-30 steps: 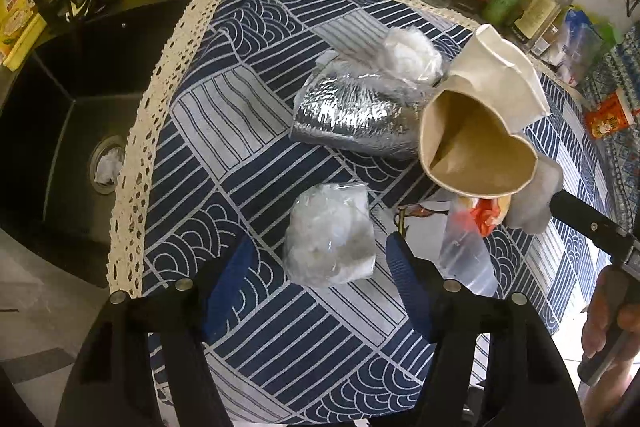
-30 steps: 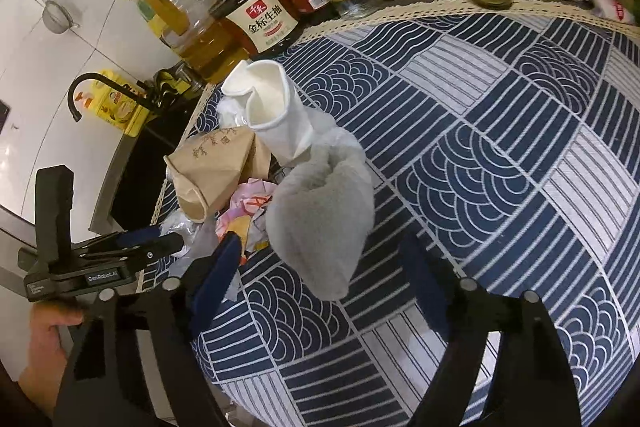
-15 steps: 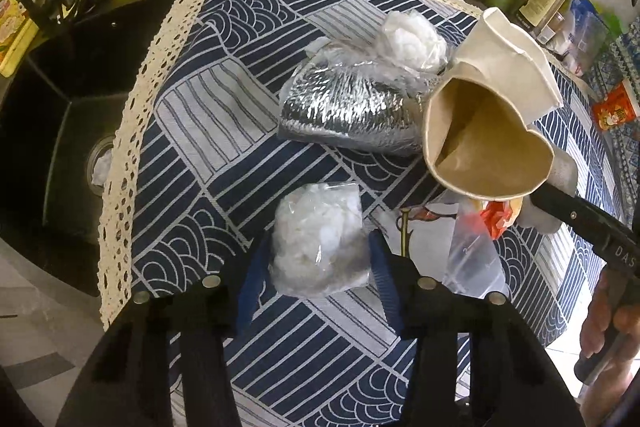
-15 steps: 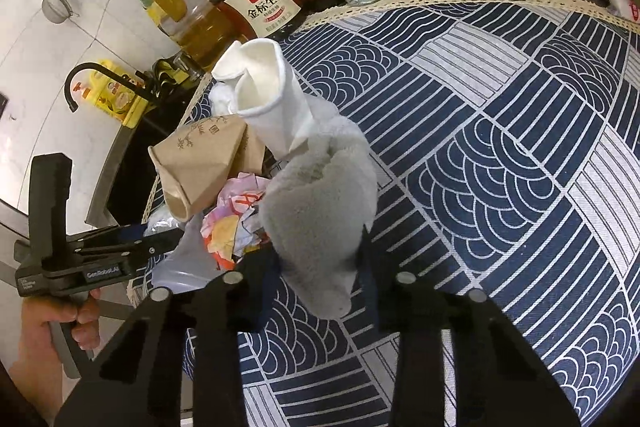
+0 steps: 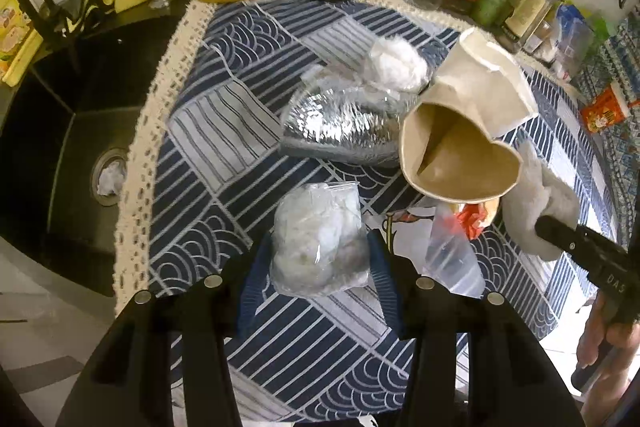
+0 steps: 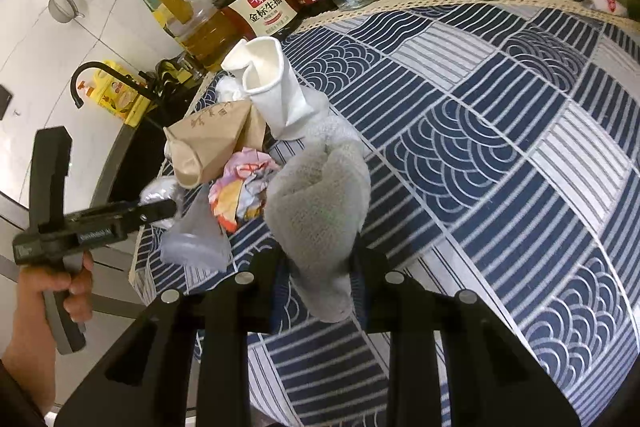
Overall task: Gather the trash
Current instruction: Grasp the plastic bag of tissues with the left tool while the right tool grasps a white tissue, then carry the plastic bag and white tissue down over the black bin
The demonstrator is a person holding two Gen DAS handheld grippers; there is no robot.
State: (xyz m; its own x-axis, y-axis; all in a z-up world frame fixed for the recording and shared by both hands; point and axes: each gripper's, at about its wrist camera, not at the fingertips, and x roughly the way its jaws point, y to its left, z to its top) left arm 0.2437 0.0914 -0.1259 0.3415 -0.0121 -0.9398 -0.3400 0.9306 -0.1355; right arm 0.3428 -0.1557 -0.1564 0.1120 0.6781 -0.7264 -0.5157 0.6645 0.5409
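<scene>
On the patterned cloth [image 5: 224, 131], left hand-held gripper [image 5: 318, 259] pinching crinkled clear bag [image 5: 318, 239], right hand-held gripper [image 6: 320, 267] pinching grey rag [image 6: 320, 211].

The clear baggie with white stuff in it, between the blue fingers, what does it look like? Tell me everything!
The clear baggie is a small see-through plastic bag stuffed with crumpled white material, puffy and wrinkled. It lies on the blue-and-white patterned tablecloth, near its front part. The left tool is closed on it, one blue finger pressing each side. A flat clear plastic piece lies just to its right; nothing rests on top of it.

Glossy crinkled plastic bag [image 5: 318, 239], shiny foil pouch [image 5: 340, 131], matt paper cup [image 5: 460, 155], fuzzy cloth [image 6: 320, 211]
</scene>
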